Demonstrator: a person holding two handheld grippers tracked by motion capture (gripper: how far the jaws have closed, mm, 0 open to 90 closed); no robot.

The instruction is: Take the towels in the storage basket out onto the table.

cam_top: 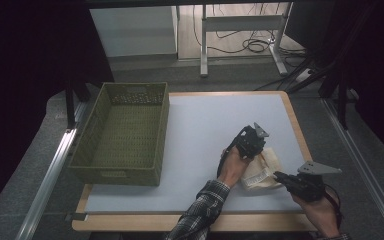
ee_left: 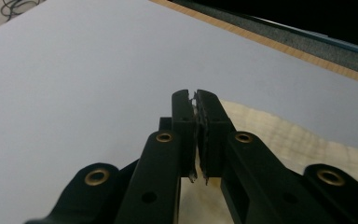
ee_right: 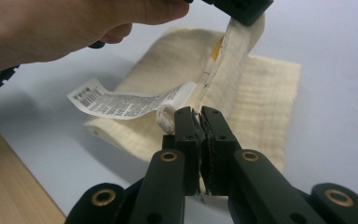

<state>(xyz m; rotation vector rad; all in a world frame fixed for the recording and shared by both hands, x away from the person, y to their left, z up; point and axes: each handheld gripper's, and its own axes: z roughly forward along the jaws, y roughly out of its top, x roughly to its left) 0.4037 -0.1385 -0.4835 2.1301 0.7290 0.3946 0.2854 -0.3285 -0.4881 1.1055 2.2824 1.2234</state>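
At the far left of the high view a woven olive-green basket sits on the pale grey table mat, its long side running away from the person; nothing lies in it; it stands well apart from the work at the right. Moving rightward, a plaid sleeve rises from the bottom edge and leads to the left hand, which holds the left gripper over the near-right part of the mat; in the left gripper view its jaws are pressed together, with a thin pale sliver just showing between the pads, and in the right gripper view the same gripper pinches the raised fold of the cream cloth and lifts it off the mat; so the left gripper is clenched on the cloth. The cloth itself lies on the mat between the two grippers, near the wooden table edge on the right; a white printed label curls out from its seam toward the left hand. Farthest right, the right hand carries the right gripper, whose tips reach the cloth's near edge; in the right gripper view its jaws stand closed together just beside the label's root; whether any fabric is caught between them I cannot tell.
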